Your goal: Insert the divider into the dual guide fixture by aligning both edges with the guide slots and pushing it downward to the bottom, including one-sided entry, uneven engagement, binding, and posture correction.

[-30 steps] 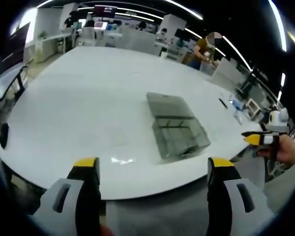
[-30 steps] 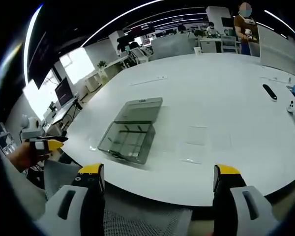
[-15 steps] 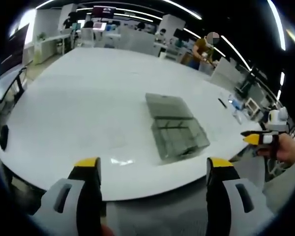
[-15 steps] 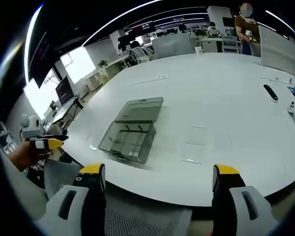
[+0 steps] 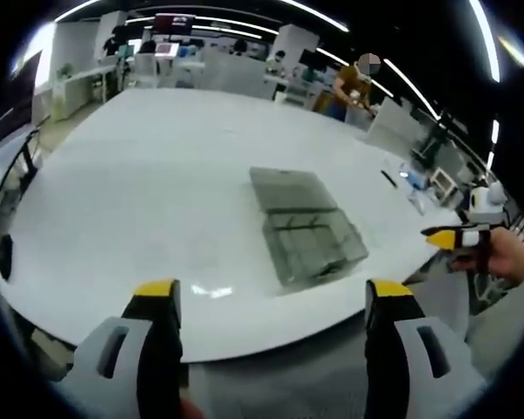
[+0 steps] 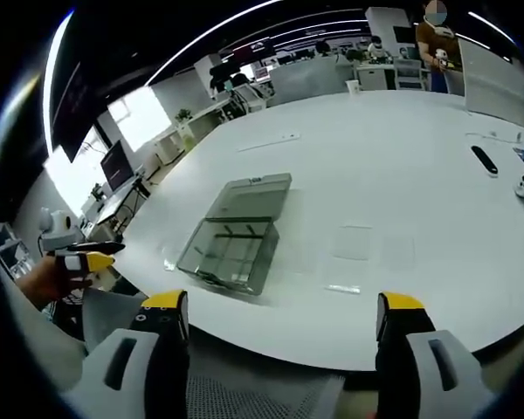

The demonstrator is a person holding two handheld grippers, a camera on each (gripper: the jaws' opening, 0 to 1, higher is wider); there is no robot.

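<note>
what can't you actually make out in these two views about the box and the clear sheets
- Guide slots inside the clear fixture box: too small and glare-washed in both views.
- Transparent divider sheets on the white table: edges barely visible in the right gripper view; count unclear.
- Left tool and right tool: bodies cut off by the bottom edge.

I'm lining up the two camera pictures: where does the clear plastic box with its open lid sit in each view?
Left gripper view: clear plastic box right of centre on the white table, above the right jaw.
Right gripper view: the box left of centre, above the left jaw.
Shared landmark: the person in the brown top beyond the table's far edge.
</note>
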